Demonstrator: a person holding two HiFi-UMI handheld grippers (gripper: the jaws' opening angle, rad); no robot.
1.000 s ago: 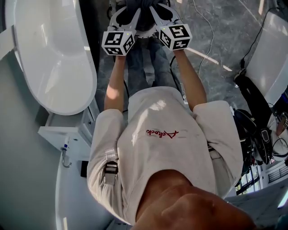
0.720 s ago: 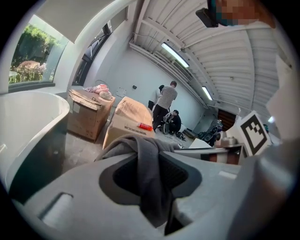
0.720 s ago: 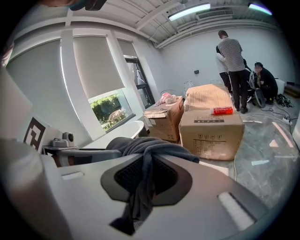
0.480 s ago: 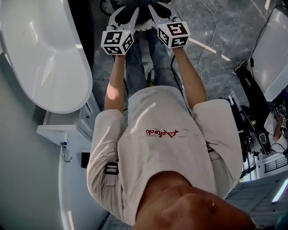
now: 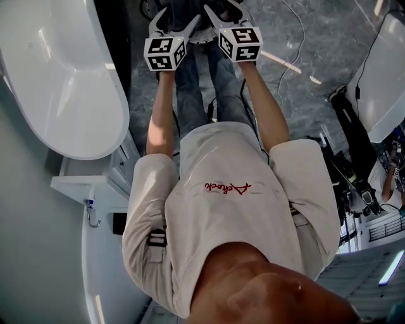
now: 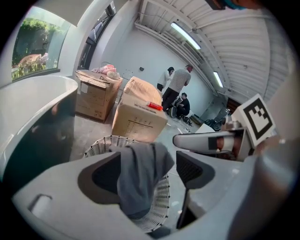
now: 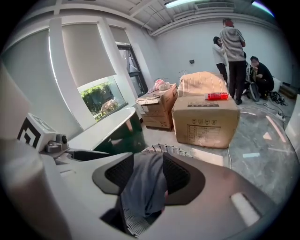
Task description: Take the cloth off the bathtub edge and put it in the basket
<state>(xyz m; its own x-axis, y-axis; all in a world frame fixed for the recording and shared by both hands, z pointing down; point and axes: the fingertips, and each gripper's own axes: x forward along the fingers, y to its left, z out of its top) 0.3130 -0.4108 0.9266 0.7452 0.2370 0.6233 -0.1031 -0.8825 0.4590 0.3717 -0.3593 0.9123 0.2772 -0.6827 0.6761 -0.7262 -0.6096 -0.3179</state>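
In the head view, the left gripper (image 5: 176,19) and right gripper (image 5: 221,9) were side by side at the far end, right of the bathtub (image 5: 63,95). In the left gripper view, its jaws had just been opening. The grey cloth (image 6: 140,183) drooped between them into the white basket (image 6: 161,201). In the right gripper view, those jaws had also just been opening, with the cloth loose between them over the basket.

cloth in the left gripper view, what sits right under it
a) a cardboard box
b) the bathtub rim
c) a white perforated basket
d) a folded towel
c: the grey cloth hangs between the jaws of the left gripper, which have just been opening, and the white perforated basket shows directly beneath it.
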